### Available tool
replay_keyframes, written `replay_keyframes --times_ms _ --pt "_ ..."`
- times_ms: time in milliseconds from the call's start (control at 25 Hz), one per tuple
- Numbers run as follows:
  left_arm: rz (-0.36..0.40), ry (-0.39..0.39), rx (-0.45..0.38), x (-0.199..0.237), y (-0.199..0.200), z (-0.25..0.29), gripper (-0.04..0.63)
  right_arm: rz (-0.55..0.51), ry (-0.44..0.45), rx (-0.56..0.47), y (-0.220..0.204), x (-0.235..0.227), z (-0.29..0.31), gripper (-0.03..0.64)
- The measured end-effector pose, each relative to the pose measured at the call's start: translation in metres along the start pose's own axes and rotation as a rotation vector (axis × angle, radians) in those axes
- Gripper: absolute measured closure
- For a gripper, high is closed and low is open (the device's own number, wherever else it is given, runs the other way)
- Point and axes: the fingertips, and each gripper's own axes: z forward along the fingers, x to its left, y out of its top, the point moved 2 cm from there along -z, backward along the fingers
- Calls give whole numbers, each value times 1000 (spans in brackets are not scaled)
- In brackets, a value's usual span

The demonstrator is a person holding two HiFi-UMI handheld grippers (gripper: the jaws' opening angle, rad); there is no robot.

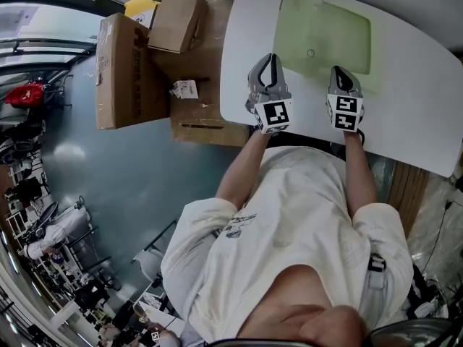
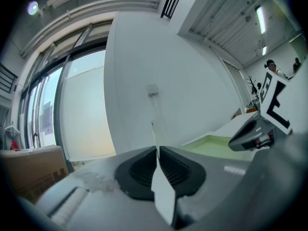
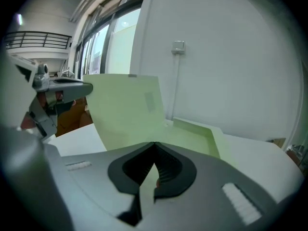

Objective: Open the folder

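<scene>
Slip risk: the left gripper [image 1: 269, 59], clenched on the thin raised cover [image 3: 126, 107] of the folder [image 1: 333, 35], could lose it and let it drop shut, since the right gripper [image 1: 342, 71], closed on nothing, pins nothing at the folder's near edge, beyond the table's [image 1: 246, 49] front edge.
</scene>
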Motion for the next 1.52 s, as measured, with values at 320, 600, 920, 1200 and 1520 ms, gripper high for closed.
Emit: replay_keyframes --times_ms 320,600,920,1200,1520 --pt "-30 47 85 31 -43 -1 548 17 27 105 -34 19 20 615" --pt "-30 58 133 49 -68 5 526 32 2 119 -40 21 23 615" --pt "-25 98 193 64 -97 9 477 35 -14 118 -40 22 23 615" --pt "-84 119 251 73 -128 14 439 21 -18 118 -42 20 25 615" --pt "-118 122 323 80 -157 17 388 13 -15 125 -42 21 24 615"
